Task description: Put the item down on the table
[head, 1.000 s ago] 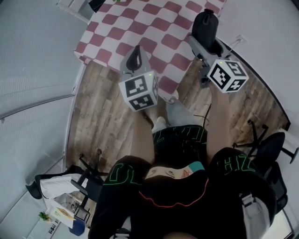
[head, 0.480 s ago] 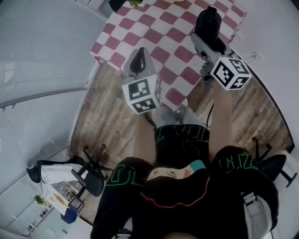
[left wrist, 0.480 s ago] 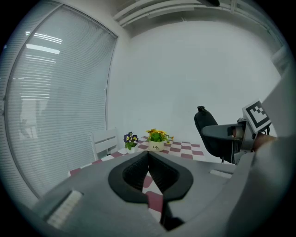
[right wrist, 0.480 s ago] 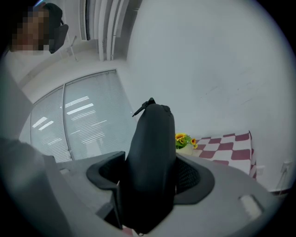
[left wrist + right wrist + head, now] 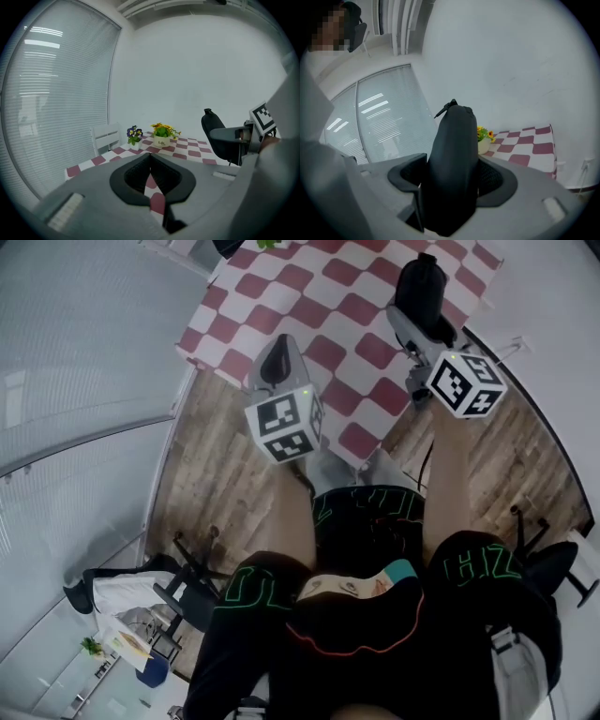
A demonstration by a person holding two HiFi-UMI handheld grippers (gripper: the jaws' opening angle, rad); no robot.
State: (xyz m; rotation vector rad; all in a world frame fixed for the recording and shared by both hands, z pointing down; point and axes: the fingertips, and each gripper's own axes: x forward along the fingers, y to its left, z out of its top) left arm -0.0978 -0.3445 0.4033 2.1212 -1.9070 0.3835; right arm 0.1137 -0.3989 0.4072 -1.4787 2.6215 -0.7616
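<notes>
Head view, nearest first: person's black clothing (image 5: 375,615) over a wood floor (image 5: 216,484). Farther out, left gripper (image 5: 275,360) above the near edge of the checkered table (image 5: 328,296), jaws pressed together, nothing between them. Right gripper (image 5: 419,320) over the table's right edge, jaws spread and clamped on an upright black item (image 5: 419,282), held in the air clear of the cloth. Toward the far edge, a white pot (image 5: 162,141) filled with yellow flowers (image 5: 164,129); just beside it, a smaller pot (image 5: 134,145) of purple flowers (image 5: 133,132). Beyond the left edge, a white chair (image 5: 103,137).
</notes>
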